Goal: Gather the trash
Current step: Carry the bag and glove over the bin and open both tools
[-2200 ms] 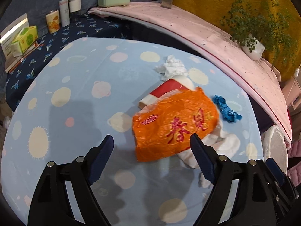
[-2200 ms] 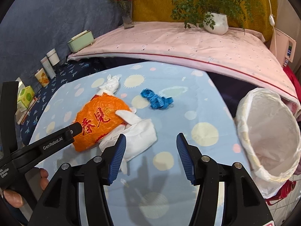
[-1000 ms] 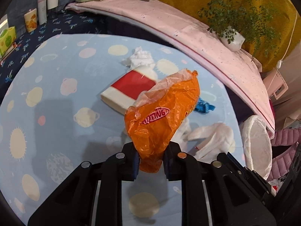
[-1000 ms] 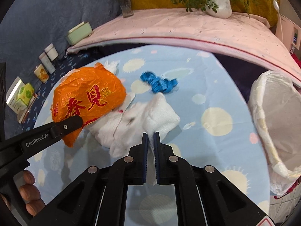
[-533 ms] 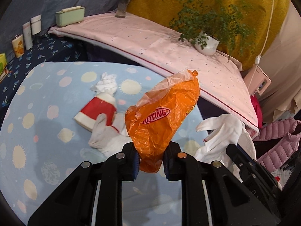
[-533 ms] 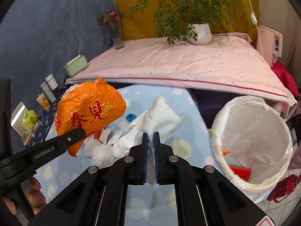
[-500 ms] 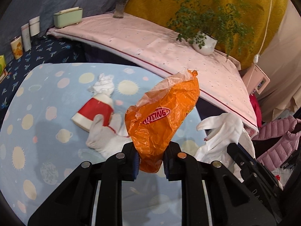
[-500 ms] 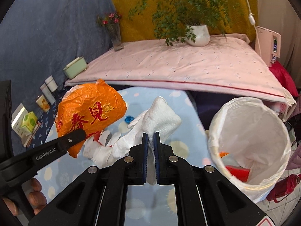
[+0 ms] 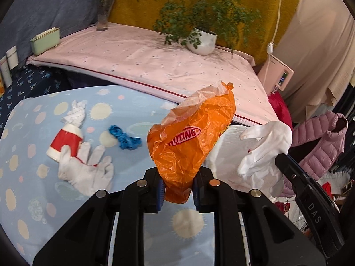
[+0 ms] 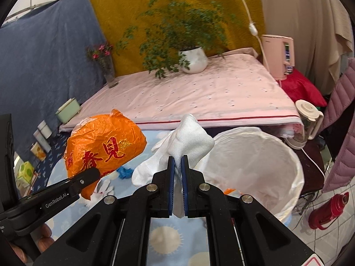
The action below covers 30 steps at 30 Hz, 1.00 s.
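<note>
Left tongs (image 9: 177, 188) clenched on the bottom of an orange plastic bag (image 9: 193, 141); the bag is lifted off the surface (image 9: 133, 102) and stands up from the pads. Right tongs (image 10: 176, 175) clamped tight on a white glove (image 10: 188, 141), also in the air, fingers drooping toward 9 o'clock.

In the right wrist view the bin with a white liner (image 10: 255, 155) sits at 3 o'clock of the held glove, just beside it, open mouth showing, with a scrap of orange visible inside. The orange bag is at 9 o'clock of the glove, the two held near each other.

Left on the blue spotted surface, left wrist view:
- second white glove (image 9: 86, 173) lying flat at 9 o'clock of the left tongs
- red and white cup (image 9: 65, 141) on its side, touching that glove
- crumpled white tissue (image 9: 76, 113) just beyond the cup, 12 o'clock of it
- blue crumpled scrap (image 9: 125, 138) between cup and bag

Potted plant (image 9: 203, 40) on the pink-covered bed behind.
</note>
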Each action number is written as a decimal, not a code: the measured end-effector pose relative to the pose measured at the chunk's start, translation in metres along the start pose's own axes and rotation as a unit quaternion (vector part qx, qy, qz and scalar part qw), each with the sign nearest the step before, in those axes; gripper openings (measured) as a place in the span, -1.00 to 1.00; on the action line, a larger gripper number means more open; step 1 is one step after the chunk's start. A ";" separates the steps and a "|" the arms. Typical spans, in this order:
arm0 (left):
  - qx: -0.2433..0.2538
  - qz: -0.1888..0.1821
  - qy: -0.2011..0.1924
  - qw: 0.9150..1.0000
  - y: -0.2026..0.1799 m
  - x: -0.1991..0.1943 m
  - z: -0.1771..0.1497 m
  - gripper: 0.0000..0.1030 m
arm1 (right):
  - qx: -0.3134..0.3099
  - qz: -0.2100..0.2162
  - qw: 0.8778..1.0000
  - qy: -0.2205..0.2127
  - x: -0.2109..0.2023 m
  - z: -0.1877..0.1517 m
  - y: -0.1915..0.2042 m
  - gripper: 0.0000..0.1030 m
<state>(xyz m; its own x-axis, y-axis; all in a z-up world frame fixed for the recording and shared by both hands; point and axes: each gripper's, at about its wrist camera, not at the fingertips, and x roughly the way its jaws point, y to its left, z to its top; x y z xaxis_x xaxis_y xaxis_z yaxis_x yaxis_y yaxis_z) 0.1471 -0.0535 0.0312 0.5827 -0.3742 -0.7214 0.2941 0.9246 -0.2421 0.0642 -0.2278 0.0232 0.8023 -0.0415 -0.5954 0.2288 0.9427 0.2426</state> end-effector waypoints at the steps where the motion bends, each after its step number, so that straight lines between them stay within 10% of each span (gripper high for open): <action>1: 0.004 -0.002 0.001 1.000 -0.005 0.001 0.000 -0.63 | 0.004 -0.003 1.000 -0.002 -0.002 0.001 -0.006 -0.88; 26: 0.081 -0.047 0.032 0.995 -0.104 0.040 -0.010 -0.57 | 0.075 -0.052 0.996 -0.017 -0.018 0.000 -0.099 -0.88; 30: 0.089 -0.045 0.029 0.995 -0.114 0.045 -0.010 -0.30 | 0.080 -0.055 0.995 -0.015 -0.017 -0.001 -0.107 -0.88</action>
<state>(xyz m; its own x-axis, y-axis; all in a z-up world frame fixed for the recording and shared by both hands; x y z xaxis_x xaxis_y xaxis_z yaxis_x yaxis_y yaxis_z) 0.1321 -0.1751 0.0192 0.5048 -0.4455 -0.7394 0.4750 0.8586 -0.1931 0.0255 -0.3273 0.0067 0.7834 -0.1533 -0.6023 0.3987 0.8673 0.2979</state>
